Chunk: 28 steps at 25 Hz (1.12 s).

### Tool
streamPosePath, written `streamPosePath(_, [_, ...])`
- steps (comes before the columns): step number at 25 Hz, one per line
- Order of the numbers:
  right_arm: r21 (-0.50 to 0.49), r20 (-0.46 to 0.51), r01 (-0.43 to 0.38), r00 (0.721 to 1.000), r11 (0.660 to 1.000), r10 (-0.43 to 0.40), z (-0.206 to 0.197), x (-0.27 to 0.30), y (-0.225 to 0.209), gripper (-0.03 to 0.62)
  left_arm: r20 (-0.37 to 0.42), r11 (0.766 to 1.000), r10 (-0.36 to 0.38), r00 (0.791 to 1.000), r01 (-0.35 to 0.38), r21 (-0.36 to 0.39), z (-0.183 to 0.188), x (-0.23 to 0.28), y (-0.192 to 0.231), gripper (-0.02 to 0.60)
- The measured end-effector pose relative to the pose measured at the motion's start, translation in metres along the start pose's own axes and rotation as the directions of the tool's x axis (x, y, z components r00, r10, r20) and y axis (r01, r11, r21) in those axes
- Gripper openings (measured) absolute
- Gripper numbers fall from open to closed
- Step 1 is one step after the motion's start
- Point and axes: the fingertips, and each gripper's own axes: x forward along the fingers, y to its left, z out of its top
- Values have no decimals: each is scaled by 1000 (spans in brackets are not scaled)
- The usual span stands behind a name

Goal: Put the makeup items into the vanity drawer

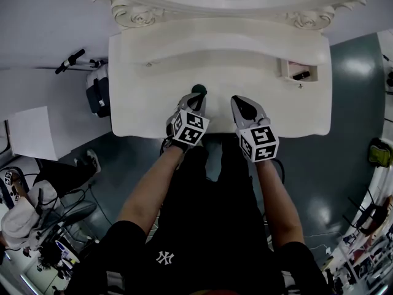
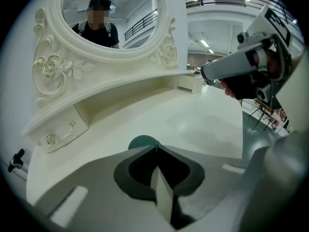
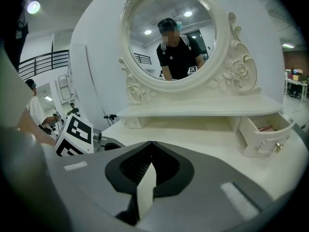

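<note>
A small round dark green makeup item (image 1: 198, 90) lies on the white vanity top (image 1: 153, 97), right at the tips of my left gripper (image 1: 197, 98). In the left gripper view the green item (image 2: 141, 141) shows just past the gripper's (image 2: 155, 147) shut jaws. My right gripper (image 1: 241, 101) hovers beside it over the front of the top, also shut (image 3: 150, 143) with nothing held. The small vanity drawer (image 1: 299, 72) at the right stands open, with a black item (image 1: 301, 75) and a red one (image 3: 265, 128) inside.
The oval mirror (image 3: 166, 33) with its carved frame rises behind a low shelf (image 1: 221, 42). A matching left drawer (image 2: 58, 132) is closed. Bags, cables and gear lie on the floor to the left (image 1: 43, 226).
</note>
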Motion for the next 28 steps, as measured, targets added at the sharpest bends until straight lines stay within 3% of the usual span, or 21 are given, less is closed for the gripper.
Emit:
streamPosePath(7, [5, 10, 5, 1000, 1000, -5, 4, -1, 0, 26, 37, 997, -14, 999, 17, -72, 10, -13, 3, 0])
streamPosePath(17, [21, 43, 22, 999, 1000, -22, 14, -10, -7, 26, 130, 993, -34, 991, 48, -109, 52, -39, -6, 0])
streamPosePath(28, [27, 41, 12, 999, 1000, -13, 9, -15, -10, 26, 57, 999, 23, 998, -21, -44, 24, -31, -7, 1])
